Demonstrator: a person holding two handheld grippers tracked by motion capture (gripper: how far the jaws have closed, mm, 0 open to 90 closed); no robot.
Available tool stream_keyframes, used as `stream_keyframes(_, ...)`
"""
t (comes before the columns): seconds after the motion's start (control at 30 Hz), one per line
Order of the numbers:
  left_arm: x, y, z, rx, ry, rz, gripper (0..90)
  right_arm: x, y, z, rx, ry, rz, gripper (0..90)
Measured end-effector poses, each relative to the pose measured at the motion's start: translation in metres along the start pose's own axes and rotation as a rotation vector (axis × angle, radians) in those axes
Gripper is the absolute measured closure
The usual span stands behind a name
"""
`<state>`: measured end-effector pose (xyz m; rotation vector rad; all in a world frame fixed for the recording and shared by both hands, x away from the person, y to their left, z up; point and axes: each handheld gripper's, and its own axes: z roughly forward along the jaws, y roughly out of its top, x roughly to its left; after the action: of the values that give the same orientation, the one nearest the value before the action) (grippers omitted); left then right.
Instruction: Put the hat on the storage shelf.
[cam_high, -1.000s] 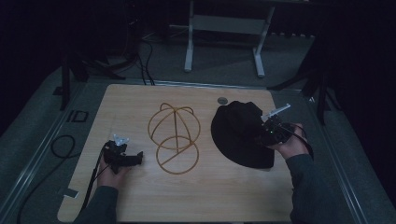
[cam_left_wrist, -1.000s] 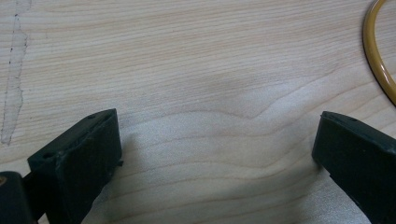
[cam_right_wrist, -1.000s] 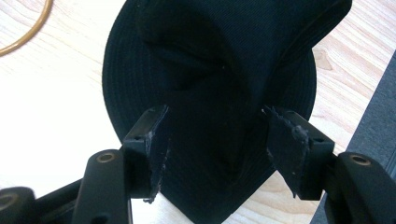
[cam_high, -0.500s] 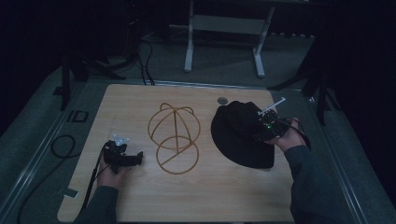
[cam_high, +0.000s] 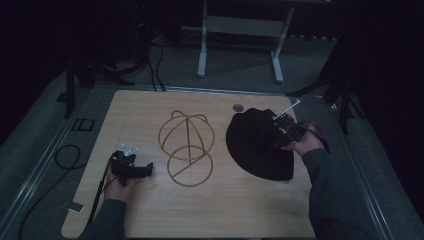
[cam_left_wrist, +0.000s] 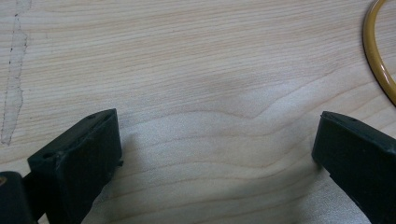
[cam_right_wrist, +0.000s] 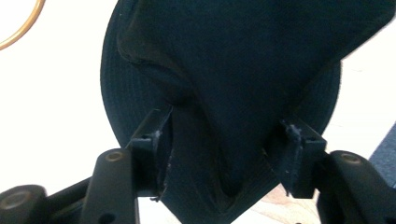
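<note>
Black fabric bucket hat (cam_right_wrist: 224, 84) pinched by the right gripper (cam_right_wrist: 224, 154)
Its jaws, just closing, are pressed into a raised fold; the hat's far brim is cut off at twelve o'clock; the left gripper (cam_left_wrist: 215, 154) is held open over the pale wooden table (cam_left_wrist: 196, 70).

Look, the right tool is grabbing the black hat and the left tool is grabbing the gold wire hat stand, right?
Not quite. The left tool holds nothing: the left gripper view shows its jaws open over bare wooden table, with the gold wire hat stand off to one side, untouched. The rest is right: the right tool has the black hat bunched between its jaws.
</note>
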<state>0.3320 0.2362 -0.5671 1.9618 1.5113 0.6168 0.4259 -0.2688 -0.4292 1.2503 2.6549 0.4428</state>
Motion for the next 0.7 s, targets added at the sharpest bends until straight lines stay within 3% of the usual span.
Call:
stream_keyframes(0.2,0.0,0.0,0.0,0.001,0.001,0.001,1.6,-0.002,0.01,0.007,0.053,0.023,0.0,46.8)
stream_keyframes(0.27,0.0,0.0,0.0,0.001,0.0,0.001,1.6,-0.005,0.013,0.013,0.085,0.074,0.016,45.8)
stream_keyframes(0.53,0.0,0.0,0.0,0.001,0.0,0.002,1.5,-0.016,0.019,0.026,0.152,0.082,0.061,43.8)
stream_keyframes(0.67,0.0,0.0,0.0,0.002,0.0,0.002,1.6,-0.018,0.021,0.032,0.181,0.096,0.062,52.6)
stream_keyframes(0.7,0.0,0.0,0.0,0.001,0.0,0.002,1.6,-0.019,0.022,0.033,0.185,0.09,0.063,59.4)
